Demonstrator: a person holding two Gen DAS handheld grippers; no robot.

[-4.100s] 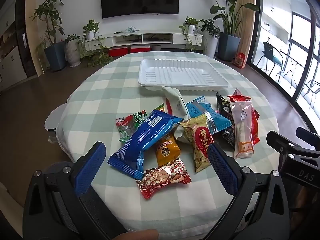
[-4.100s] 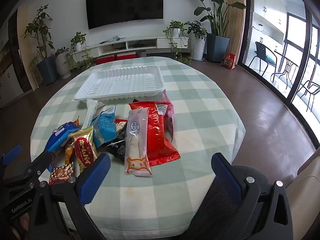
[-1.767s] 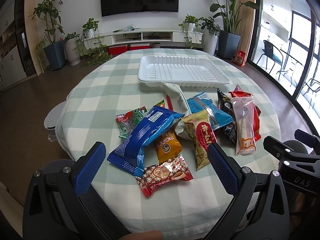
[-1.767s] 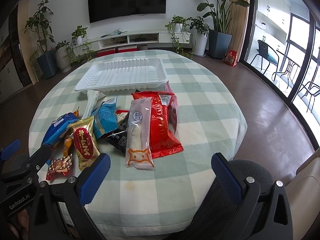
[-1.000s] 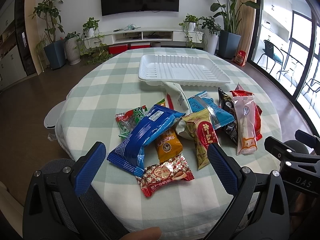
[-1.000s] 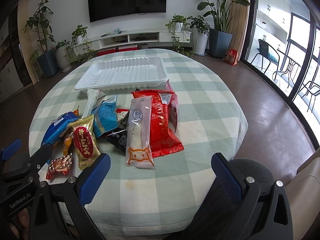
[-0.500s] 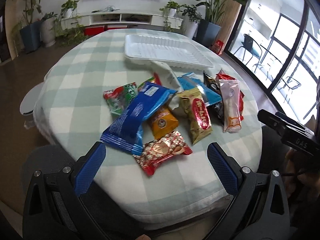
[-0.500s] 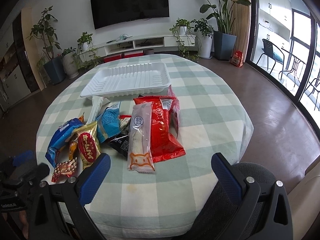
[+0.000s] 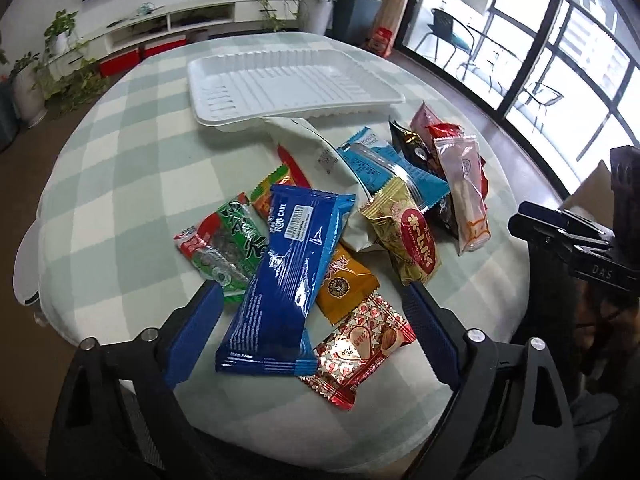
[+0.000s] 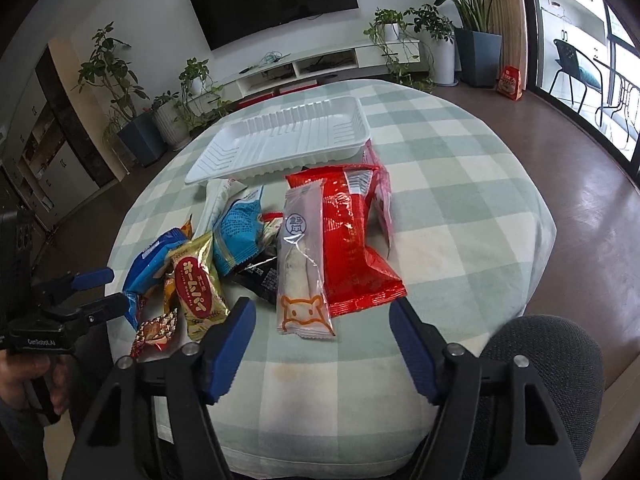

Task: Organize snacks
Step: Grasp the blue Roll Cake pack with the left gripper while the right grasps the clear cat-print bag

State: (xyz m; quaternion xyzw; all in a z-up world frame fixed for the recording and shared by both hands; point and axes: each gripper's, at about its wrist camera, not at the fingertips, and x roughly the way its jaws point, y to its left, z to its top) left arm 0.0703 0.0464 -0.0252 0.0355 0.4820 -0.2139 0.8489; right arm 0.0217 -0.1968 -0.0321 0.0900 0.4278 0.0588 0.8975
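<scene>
Both my grippers, left (image 9: 312,334) and right (image 10: 322,340), have just been narrowing but stand apart, gripping nothing. The left now hangs over the blue cake pack (image 9: 288,276), so I judge picking starts; tray (image 9: 224,120) empty.

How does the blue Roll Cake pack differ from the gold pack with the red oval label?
The blue Roll Cake pack is longer and flatter; the gold pack is shorter and puffier. The blue one lies between the left gripper's open fingers, overlapping a green packet; the gold one sits further right, resting on a white bag. Both lie unpicked on the checked tablecloth.
</scene>
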